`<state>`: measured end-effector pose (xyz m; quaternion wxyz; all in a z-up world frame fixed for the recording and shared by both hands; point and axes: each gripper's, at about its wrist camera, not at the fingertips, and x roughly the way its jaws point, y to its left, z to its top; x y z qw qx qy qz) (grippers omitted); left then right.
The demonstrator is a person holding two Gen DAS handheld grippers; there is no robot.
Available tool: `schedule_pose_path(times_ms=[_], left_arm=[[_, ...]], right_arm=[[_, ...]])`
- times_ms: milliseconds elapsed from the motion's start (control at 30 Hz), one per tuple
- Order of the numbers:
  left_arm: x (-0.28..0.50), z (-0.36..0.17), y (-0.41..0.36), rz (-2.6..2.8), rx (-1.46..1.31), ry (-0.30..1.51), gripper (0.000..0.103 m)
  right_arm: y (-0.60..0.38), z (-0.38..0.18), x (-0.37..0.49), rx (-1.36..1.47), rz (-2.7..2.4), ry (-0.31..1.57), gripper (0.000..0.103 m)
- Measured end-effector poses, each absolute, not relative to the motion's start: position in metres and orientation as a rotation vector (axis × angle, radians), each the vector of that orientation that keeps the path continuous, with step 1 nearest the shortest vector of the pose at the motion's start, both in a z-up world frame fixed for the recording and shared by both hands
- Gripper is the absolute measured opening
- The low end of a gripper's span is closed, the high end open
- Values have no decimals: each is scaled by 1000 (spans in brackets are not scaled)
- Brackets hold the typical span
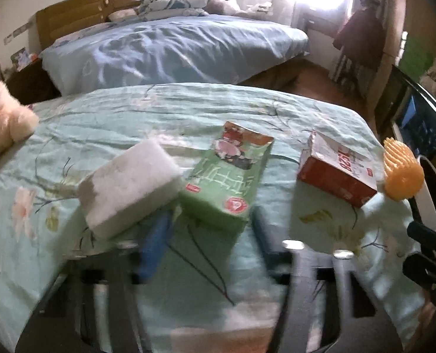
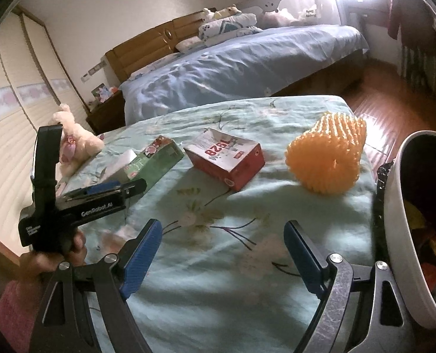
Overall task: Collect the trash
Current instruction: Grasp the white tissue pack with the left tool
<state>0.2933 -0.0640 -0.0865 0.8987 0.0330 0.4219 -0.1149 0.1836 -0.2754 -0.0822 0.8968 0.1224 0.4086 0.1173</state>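
Note:
Trash lies on the floral bedcover [image 1: 70,135]: a white foam block [image 1: 129,188], a green carton [image 1: 226,176], a red and white box [image 1: 335,170] and an orange foam net [image 1: 400,173]. My left gripper [image 1: 209,232] is blurred. Its blue fingers [image 1: 156,244] stand apart on either side of the green carton's near end, and I see no pad pressing on it. My right gripper [image 2: 220,244] is open over bare bedcover, with nothing between its fingers. The orange net [image 2: 326,158] lies ahead of it to the right and the red box [image 2: 226,158] further back. The left gripper [image 2: 129,186] reaches toward the green carton [image 2: 156,158].
A white bin [image 2: 409,206] with trash inside stands at the bed's right edge, close to my right gripper. A cream plush toy [image 2: 73,141] sits at the far left of the bedcover. A second bed with blue sheets [image 2: 232,67] lies behind, with wooden floor [image 2: 388,94] to its right.

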Motion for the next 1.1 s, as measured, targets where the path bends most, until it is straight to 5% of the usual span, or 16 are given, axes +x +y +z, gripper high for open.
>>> schedule_pose_path(times_ms=[67, 200, 267, 633, 733, 767, 800, 1033, 1100], left_arm=[[292, -86, -66, -246, 84, 868, 17], [280, -82, -63, -254, 84, 846, 14], [270, -82, -56, -263, 73, 854, 0], [221, -74, -13, -238, 4, 843, 1], [230, -71, -2, -194, 10, 834, 26], [237, -72, 2, -174, 7, 841, 55], [242, -72, 5, -169, 4, 837, 63], [282, -80, 5, -174, 70, 831, 62], [293, -84, 6, -192, 62, 849, 46]], right_arm=[[-274, -83, 186, 254, 243, 850, 86], [-270, -85, 189, 251, 250, 855, 83], [-267, -84, 191, 249, 257, 853, 82], [-243, -90, 202, 242, 291, 866, 80], [-232, -90, 205, 242, 308, 867, 80], [-228, -89, 206, 242, 313, 866, 80], [-223, -89, 208, 240, 318, 866, 80], [-205, -89, 212, 233, 325, 869, 80], [-204, -90, 212, 233, 320, 875, 80]])
